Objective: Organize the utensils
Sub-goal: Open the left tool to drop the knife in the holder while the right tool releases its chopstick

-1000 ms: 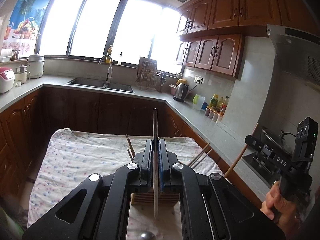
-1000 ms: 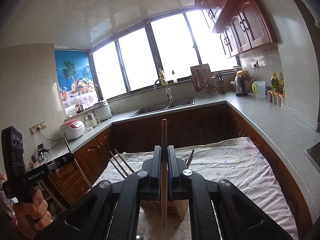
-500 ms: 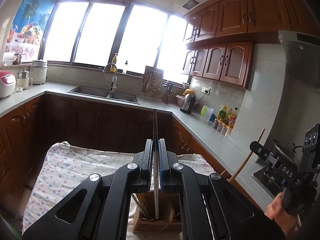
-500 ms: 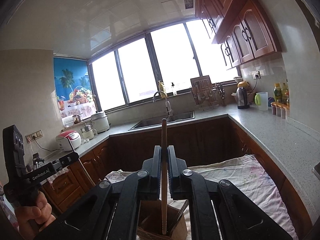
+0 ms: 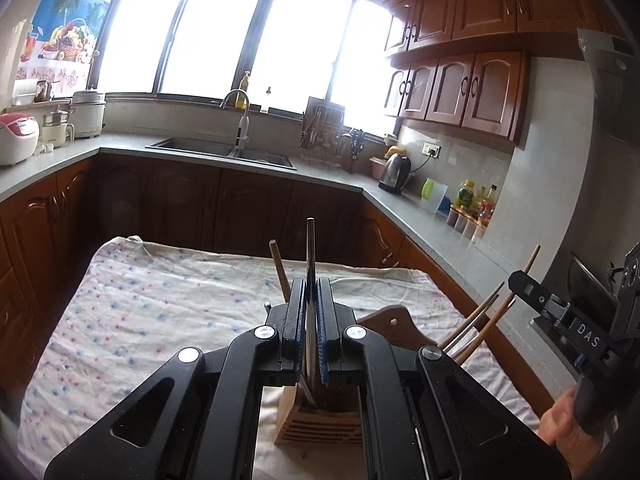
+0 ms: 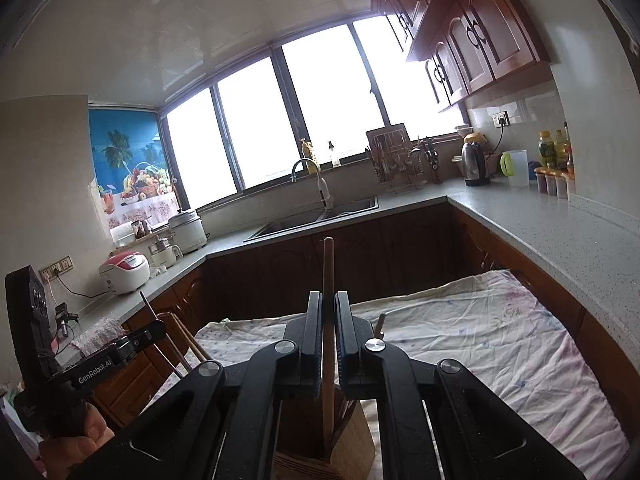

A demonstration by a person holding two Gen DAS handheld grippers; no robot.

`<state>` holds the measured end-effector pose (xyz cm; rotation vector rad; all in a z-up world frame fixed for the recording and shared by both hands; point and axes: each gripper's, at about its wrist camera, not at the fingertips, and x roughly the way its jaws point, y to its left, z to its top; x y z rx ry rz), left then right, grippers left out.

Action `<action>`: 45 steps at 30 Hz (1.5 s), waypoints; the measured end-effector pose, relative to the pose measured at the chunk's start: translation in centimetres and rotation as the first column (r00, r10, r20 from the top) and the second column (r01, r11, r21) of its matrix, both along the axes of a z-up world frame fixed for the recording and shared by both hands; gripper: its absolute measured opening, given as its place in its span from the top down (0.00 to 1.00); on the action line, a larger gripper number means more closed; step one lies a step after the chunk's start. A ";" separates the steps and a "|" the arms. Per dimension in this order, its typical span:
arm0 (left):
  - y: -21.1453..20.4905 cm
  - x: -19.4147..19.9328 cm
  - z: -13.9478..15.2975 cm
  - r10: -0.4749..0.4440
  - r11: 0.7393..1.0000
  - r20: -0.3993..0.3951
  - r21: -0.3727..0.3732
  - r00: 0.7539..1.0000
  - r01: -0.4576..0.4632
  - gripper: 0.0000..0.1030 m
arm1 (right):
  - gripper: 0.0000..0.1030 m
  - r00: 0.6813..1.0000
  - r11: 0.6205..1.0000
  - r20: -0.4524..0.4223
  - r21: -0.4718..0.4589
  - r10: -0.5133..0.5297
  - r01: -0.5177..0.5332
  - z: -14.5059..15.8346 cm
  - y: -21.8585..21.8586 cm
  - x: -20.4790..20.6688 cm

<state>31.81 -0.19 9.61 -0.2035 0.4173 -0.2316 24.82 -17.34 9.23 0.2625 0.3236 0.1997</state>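
My left gripper (image 5: 311,304) is shut on a thin metal utensil handle (image 5: 310,256), held upright with its lower end inside a wooden utensil holder (image 5: 320,420) on the cloth-covered table (image 5: 160,312). My right gripper (image 6: 328,316) is shut on a wooden stick-like utensil (image 6: 328,272), also upright with its lower end inside the same wooden holder (image 6: 352,440). Other wooden handles (image 5: 278,268) stick out of the holder. The right gripper (image 5: 520,280) shows at the left view's right edge, and the left gripper (image 6: 156,330) at the right view's left edge.
A wooden cutting board (image 5: 394,320) lies right of the holder. Grey counters (image 6: 560,232) wrap around the table, with a sink (image 5: 224,150), kettle (image 5: 396,170), rice cookers (image 5: 16,140), bottles (image 5: 474,204) and a dish rack (image 6: 394,160). A stove and pan (image 5: 588,292) are at the right.
Both grippers have come down with their utensils, whose lower ends now sit inside the wooden holder. Both cameras have tilted, showing more table.
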 end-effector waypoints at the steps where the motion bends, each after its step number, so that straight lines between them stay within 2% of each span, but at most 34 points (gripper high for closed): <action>1: -0.1 0.1 -0.5 -0.003 1.000 -0.012 0.002 1.000 0.003 0.96 | 0.94 1.000 1.000 -0.010 0.004 0.002 -0.001 -0.4 -0.2 0.0; 4: -0.4 0.2 -1.8 -0.013 1.000 -0.041 0.005 0.999 0.013 0.96 | 0.94 0.999 1.000 -0.047 0.007 0.006 -0.005 -1.6 -0.1 0.3; 8: -0.8 -0.2 -1.7 -0.014 1.000 -0.027 0.024 1.000 0.015 0.96 | 0.94 0.996 1.000 -0.089 0.011 0.010 -0.009 -3.2 0.1 0.6; 29: -0.7 0.4 -1.4 -0.013 0.999 -0.054 0.033 0.998 0.015 0.95 | 0.93 0.990 0.999 -0.140 0.050 0.012 -0.005 -3.6 -0.8 1.3; 35: -0.7 0.3 -1.3 -0.011 1.000 -0.071 0.028 0.997 0.013 0.93 | 0.88 0.988 0.997 -0.154 0.079 0.020 -0.008 -3.7 -1.3 1.4; 37: -0.8 0.2 -1.1 -0.016 1.000 -0.072 0.023 0.997 0.018 0.86 | 0.85 0.987 0.996 -0.157 0.084 0.016 -0.003 -3.6 -1.4 1.3; 38: -0.9 0.0 -1.0 -0.021 0.999 -0.068 0.023 0.997 0.023 0.83 | 0.68 0.988 0.996 -0.156 0.088 0.014 0.000 -3.5 -1.5 1.1; 39: -1.1 -0.2 -0.8 -0.025 0.999 -0.060 0.025 0.998 0.027 0.75 | 0.44 0.989 0.996 -0.151 0.094 0.011 0.003 -3.5 -1.7 1.0; 40: -1.3 -0.6 -0.6 -0.028 0.999 -0.050 0.031 0.998 0.029 0.67 | 0.37 0.990 0.995 -0.141 0.100 0.009 0.005 -3.4 -1.8 0.8; 41: -1.6 -0.9 -0.4 -0.028 0.999 -0.038 0.039 0.999 0.030 0.63 | 0.35 0.992 0.995 -0.129 0.101 0.003 0.010 -3.2 -1.9 0.5; 45: -2.2 -2.2 0.3 -0.024 0.998 0.007 0.059 1.000 0.024 0.39 | 0.35 0.994 0.995 -0.112 0.096 -0.007 0.017 -2.6 -2.2 -0.2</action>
